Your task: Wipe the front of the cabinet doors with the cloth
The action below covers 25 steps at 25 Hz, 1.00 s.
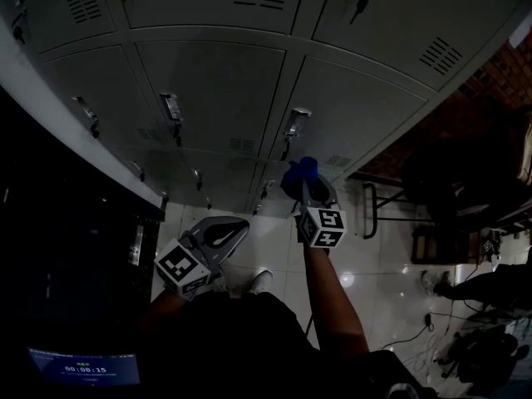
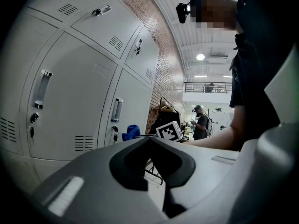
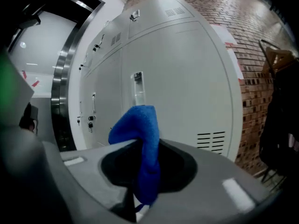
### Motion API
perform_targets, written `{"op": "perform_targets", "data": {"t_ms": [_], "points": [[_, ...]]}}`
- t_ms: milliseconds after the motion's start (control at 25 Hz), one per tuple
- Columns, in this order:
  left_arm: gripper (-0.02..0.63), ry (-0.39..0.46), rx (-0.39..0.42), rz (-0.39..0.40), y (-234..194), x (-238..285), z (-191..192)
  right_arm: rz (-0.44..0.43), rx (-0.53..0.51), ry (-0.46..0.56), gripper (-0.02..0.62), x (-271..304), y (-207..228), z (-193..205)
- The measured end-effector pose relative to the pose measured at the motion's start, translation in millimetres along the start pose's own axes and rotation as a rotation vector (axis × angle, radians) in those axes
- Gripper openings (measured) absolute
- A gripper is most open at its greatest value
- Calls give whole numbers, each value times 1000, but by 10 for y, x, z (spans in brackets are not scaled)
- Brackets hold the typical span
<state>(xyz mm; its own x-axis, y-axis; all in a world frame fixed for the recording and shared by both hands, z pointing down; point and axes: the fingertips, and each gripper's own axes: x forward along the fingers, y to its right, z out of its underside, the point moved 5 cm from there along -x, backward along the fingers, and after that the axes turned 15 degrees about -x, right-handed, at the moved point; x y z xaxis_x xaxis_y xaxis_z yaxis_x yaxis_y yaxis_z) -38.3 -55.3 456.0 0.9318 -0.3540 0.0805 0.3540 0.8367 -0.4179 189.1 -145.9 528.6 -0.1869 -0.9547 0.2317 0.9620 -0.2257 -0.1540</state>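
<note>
left gripper [image 1: 218, 238]: clamped on nothing, parked farther from the cabinet doors [image 1: 357, 110]
right gripper [image 3: 140, 146]: nearer the doors, pinched on the cloth [image 3: 139, 125]
cloth: bunched upright past the jaw tips, pointed at the doors; contact can't be told tbh

A dark screen [image 1: 83, 368] sits below and left of the left hand-held gripper [image 1: 235, 231]. Its blue digits seem to read 00:00:15, and the tiny green line above them is too small to read. A pale sheet [image 3: 229, 37] on the brick wall [image 3: 261, 22] is too blurred to read.
</note>
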Motion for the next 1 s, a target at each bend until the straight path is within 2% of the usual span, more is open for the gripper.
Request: {"op": "perform_targets", "data": {"t_ms": [200,400,600,1000], "points": [[0,6,-3,-23,-51,-121,-6,-101,-33,10,67,205,-446,-76],[0,12,-7,-54,-120,-268,-16,-120,-33,-18,67,456,-573,-53],[0,13,-14,-78,-197,-387,-14,-114,-32,-31,67,667,-585,-19],[0,4,-20,-93,-320,-450,-29,-24,22,-82,67,819,-257,123]]}}
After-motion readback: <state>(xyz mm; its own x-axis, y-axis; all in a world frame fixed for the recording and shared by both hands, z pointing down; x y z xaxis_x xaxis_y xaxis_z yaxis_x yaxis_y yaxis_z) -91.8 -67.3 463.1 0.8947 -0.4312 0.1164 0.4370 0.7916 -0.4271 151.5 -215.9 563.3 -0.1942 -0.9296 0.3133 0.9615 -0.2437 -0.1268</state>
